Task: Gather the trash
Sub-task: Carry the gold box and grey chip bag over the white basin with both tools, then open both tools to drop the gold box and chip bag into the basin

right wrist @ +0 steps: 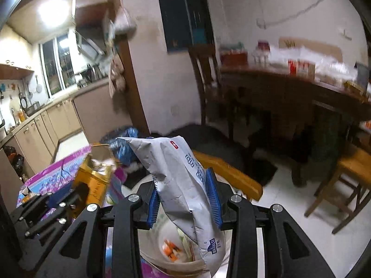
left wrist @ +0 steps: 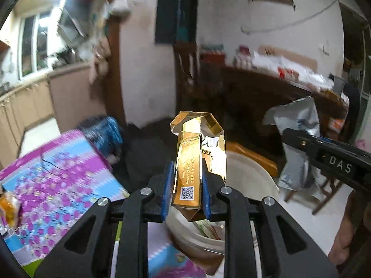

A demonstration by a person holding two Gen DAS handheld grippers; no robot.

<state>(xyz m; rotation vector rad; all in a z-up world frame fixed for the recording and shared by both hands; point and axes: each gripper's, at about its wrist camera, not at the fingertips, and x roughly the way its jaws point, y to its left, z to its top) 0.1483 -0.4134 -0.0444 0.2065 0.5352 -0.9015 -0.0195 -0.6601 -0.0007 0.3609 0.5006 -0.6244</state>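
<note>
The left gripper (left wrist: 187, 186) pinches a torn gold carton (left wrist: 189, 162) between its blue pads; the carton stands upright, its top ripped open, and a QR code sits low on its facing side above a column of print too small to read. The right gripper (right wrist: 185, 200) squeezes a crumpled grey pouch (right wrist: 183, 180), which carries blue lettering, a small red square mark near the top and a blue logo near the bottom that cannot be read for sure. Seen from the left wrist, the right gripper's black body bears the letters "DAS". Both pieces of trash hang over a white bucket (right wrist: 162, 260), where some scraps, orange and white among them, lie inside. Just beside the bucket, to the left, is a table with a purple and blue patterned cloth (left wrist: 58, 176). A wooden chair (right wrist: 229, 173) stands right behind the bucket, and further back a dark wooden table (right wrist: 289, 85) is crowded with blurred boxes and bags.
</note>
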